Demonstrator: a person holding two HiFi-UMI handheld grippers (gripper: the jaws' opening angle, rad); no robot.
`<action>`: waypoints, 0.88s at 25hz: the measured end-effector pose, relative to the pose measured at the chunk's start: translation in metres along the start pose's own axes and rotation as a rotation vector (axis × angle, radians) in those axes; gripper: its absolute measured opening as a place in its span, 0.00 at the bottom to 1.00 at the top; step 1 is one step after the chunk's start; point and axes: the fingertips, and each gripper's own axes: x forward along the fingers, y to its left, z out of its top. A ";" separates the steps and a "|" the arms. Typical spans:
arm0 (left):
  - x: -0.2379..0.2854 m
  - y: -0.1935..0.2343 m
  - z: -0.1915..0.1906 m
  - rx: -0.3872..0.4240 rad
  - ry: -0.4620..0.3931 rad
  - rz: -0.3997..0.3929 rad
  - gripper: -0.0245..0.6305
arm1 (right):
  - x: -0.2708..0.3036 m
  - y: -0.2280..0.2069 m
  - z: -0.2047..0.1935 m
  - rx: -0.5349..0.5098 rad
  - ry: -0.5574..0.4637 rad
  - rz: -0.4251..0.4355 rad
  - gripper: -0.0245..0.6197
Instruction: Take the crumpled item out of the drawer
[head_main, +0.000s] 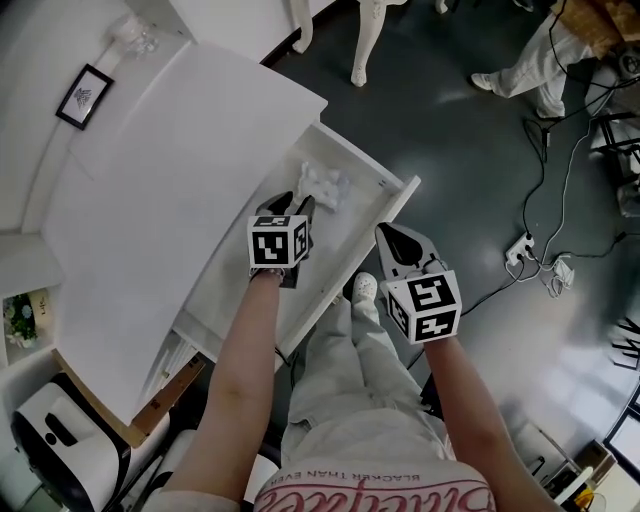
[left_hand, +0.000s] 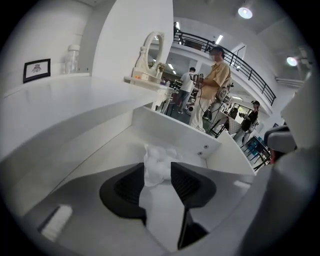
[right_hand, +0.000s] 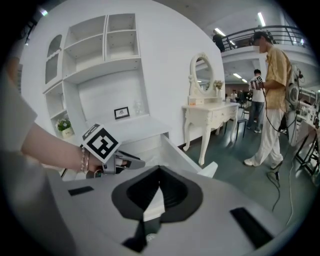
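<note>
The crumpled item (head_main: 325, 186) lies on the floor of the open drawer (head_main: 350, 225), towards its far end, at 1 o'clock from the left tool (head_main: 297, 210). That tool's jaws stand partly apart and straddle the item's near edge. No squeeze shows, and nothing is lifted.

The item looks soft and loose. If the jaws close only on that near fringe, I judge they could pinch a thin fold that tears or slips as it rises. A lift towards 3 o'clock could drag it against the drawer's side wall.

The right tool (head_main: 398, 240), at 4 o'clock from the item, has its jaws together and holds nothing.

The item's underside and far side are hidden. The left tool and forearm cover part of the drawer floor. The white surface (head_main: 170, 170) hides the drawer's inner end.
</note>
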 end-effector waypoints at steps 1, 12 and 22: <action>0.006 0.002 -0.001 -0.008 0.012 -0.001 0.30 | 0.001 -0.001 -0.001 0.002 0.004 0.002 0.05; 0.040 0.006 -0.012 -0.029 0.113 -0.005 0.31 | 0.006 -0.005 -0.012 -0.003 0.032 0.031 0.05; 0.040 -0.002 -0.013 0.011 0.141 -0.026 0.16 | 0.004 -0.009 -0.010 -0.011 0.032 0.037 0.05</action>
